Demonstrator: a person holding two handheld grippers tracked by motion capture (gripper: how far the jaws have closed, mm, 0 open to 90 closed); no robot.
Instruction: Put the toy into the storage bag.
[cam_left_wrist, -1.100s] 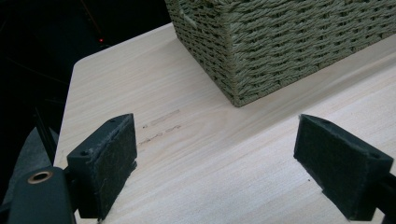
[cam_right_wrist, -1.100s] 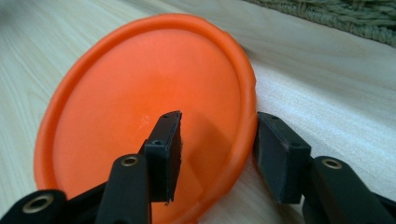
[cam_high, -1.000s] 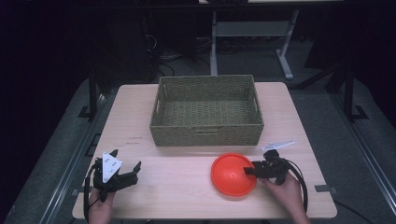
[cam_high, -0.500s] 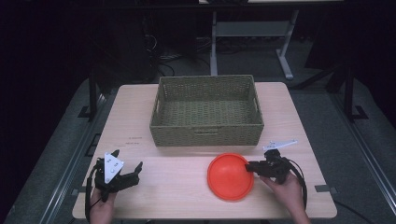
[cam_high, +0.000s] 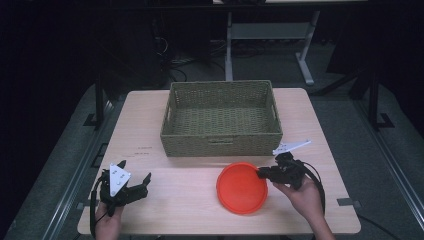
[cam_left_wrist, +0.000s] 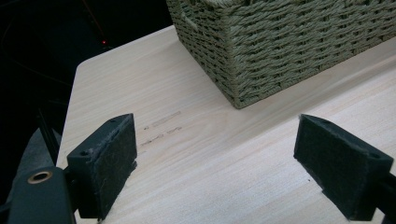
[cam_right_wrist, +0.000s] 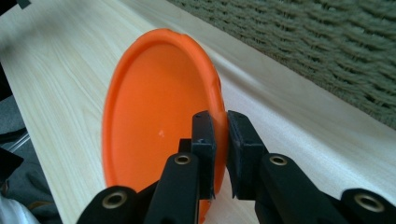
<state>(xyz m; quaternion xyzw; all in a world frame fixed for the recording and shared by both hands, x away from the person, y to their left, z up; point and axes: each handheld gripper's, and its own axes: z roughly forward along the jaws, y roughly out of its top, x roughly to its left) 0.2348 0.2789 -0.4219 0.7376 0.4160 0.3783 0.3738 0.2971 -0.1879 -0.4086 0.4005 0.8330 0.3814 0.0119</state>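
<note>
Right claw (cam_high: 261, 173) clamped on orange plate (cam_high: 242, 187) rim near counter (cam_high: 320, 125) front edge; left claw (cam_high: 134, 183) wide open, empty.

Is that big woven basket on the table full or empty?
Empty. The high view looks straight into the olive-green woven basket and shows bare weave across its whole bottom; the round orange plastic plate lies outside it.

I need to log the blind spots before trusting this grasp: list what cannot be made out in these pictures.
- Orange plate, right gripper view: its near rim is hidden behind the right gripper, shut on it.
- Same plate, high view: whether its far edge has left the table is unclear from above.
- Wicker basket, left gripper view: cut off by the top and right edges.
- Faint marks on the table, left gripper view: too small to read.
</note>
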